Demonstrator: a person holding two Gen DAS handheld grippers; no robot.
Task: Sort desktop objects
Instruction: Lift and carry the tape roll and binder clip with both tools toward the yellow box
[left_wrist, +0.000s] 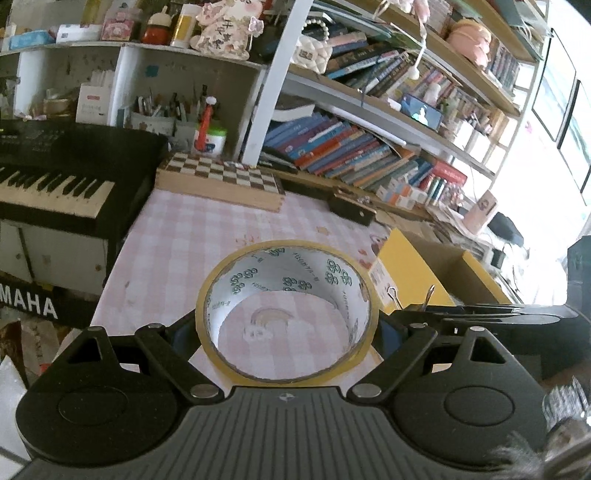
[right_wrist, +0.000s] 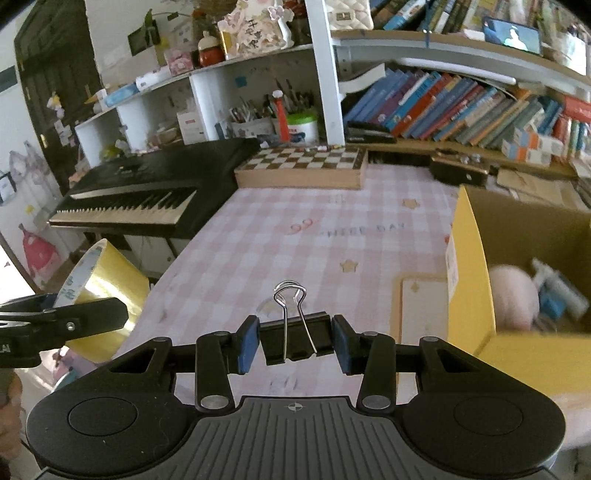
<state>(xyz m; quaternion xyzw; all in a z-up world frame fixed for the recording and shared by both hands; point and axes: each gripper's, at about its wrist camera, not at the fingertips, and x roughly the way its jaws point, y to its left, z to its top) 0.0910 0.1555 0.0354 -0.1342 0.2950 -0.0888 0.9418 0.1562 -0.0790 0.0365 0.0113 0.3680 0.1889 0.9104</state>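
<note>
Between my right claw's (right_wrist: 295, 341) blue pads, the binder clip (right_wrist: 295, 338) is pinched by its ends; my left claw (left_wrist: 286, 325) clamps the tape roll (left_wrist: 286, 312). I carry both level over the yellow box (right_wrist: 476, 280), right of the clip, before releasing.

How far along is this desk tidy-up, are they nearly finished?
Partly. The yellow cardboard box already holds a pink ball and some bottles. In hand: the left gripper clamps a roll of tape, the right gripper a black binder clip, both over the checked tablecloth beside the box. Left: dropping both in. Little else loose shows on the cloth.
</note>
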